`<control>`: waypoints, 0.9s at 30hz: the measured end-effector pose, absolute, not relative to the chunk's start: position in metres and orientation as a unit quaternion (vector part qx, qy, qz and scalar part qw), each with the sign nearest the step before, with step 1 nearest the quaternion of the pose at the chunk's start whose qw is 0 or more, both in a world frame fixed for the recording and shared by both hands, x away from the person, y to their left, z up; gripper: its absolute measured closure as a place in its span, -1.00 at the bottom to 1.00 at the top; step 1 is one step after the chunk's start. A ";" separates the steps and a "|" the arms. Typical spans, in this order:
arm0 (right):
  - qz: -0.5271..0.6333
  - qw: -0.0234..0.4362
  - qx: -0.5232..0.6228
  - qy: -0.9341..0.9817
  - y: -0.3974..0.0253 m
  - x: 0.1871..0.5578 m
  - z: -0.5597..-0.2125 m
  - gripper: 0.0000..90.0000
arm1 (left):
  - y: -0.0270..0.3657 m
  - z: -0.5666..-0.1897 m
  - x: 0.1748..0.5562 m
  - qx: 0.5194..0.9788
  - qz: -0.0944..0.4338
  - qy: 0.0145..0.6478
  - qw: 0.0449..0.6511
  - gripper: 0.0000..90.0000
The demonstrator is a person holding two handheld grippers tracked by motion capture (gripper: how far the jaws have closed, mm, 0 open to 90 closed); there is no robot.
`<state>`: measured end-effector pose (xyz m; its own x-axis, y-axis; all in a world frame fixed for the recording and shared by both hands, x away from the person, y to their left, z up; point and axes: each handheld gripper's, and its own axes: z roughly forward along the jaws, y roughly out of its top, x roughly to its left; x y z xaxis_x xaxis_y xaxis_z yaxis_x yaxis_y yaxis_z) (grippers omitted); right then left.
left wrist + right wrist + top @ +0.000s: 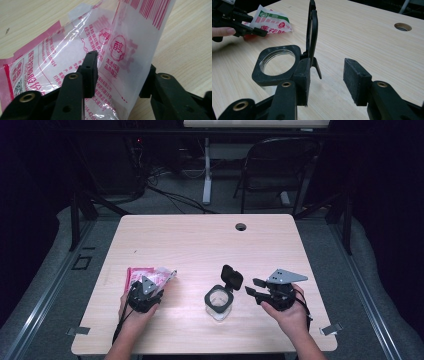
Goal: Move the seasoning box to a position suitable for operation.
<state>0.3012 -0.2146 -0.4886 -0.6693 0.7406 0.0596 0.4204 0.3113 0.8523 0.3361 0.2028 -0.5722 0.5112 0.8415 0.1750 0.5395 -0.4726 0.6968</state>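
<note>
A pink-and-white printed plastic bag (137, 274) lies at the front left of the table, its near part buckled upward. My left gripper (151, 284) is shut on that bag (130, 37); the film stands between the jaws and touches both pads (90, 72). A clear jar (218, 301) with a square black collar (274, 75) stands front centre, and its hinged black lid (232, 276) is flipped upright (312, 30). My right gripper (253, 287) is open just right of the jar, and nothing sits between its jaws (327, 77). The bag (272, 21) and the left gripper (259, 32) show beyond the jar.
The wooden table (200, 245) has a round cable hole (241, 226) near its far edge (402, 26). A folding chair (280, 165) and a white desk leg (206, 175) stand on the floor behind the table. Cables lie at the back left.
</note>
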 end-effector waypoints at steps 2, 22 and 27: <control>0.458 0.174 0.367 0.791 -0.215 0.301 -0.489 0.27 | 0.204 -0.572 0.337 0.816 0.257 0.425 0.296 0.48; 0.456 0.173 0.368 0.791 -0.214 0.301 -0.491 0.27 | 0.221 -0.570 0.343 0.799 0.212 0.453 0.332 0.98; 0.454 0.172 0.368 0.793 -0.214 0.302 -0.492 0.27 | 0.221 -0.569 0.343 0.799 0.214 0.452 0.335 0.99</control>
